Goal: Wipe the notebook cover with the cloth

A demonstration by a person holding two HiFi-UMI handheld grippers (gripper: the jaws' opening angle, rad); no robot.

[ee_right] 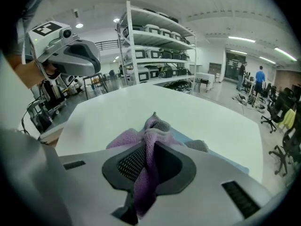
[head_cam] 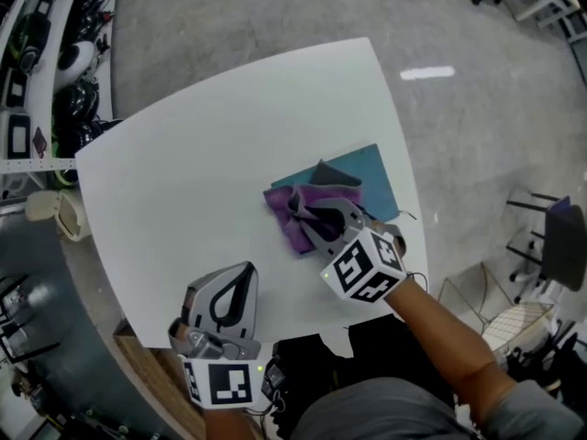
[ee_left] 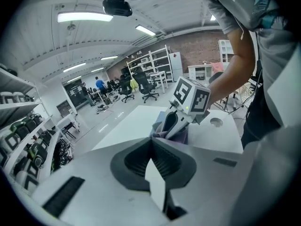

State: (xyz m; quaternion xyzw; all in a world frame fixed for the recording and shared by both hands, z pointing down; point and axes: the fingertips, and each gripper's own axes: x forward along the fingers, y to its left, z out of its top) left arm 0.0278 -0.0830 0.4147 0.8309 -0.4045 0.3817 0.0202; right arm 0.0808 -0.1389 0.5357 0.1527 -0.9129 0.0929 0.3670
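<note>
A teal notebook (head_cam: 367, 174) lies at the right side of the white table (head_cam: 202, 181). A purple cloth (head_cam: 295, 216) with a grey underside is bunched over the notebook's left edge. My right gripper (head_cam: 315, 212) is shut on this cloth; in the right gripper view the purple fabric (ee_right: 146, 147) hangs squeezed between the ribbed pads, with a strip of notebook (ee_right: 181, 136) beyond. My left gripper (head_cam: 249, 269) sits near the table's front edge, well left of the notebook, shut with nothing in it. The left gripper view shows its tips (ee_left: 151, 142) together, and the right gripper (ee_left: 171, 124) ahead.
Shelves of equipment (head_cam: 37, 62) line the floor at the left. A dark chair (head_cam: 559, 241) and a wire rack (head_cam: 509, 324) stand at the right. The table has a wooden front edge (head_cam: 147, 356) and a round cable hole (ee_left: 216, 122).
</note>
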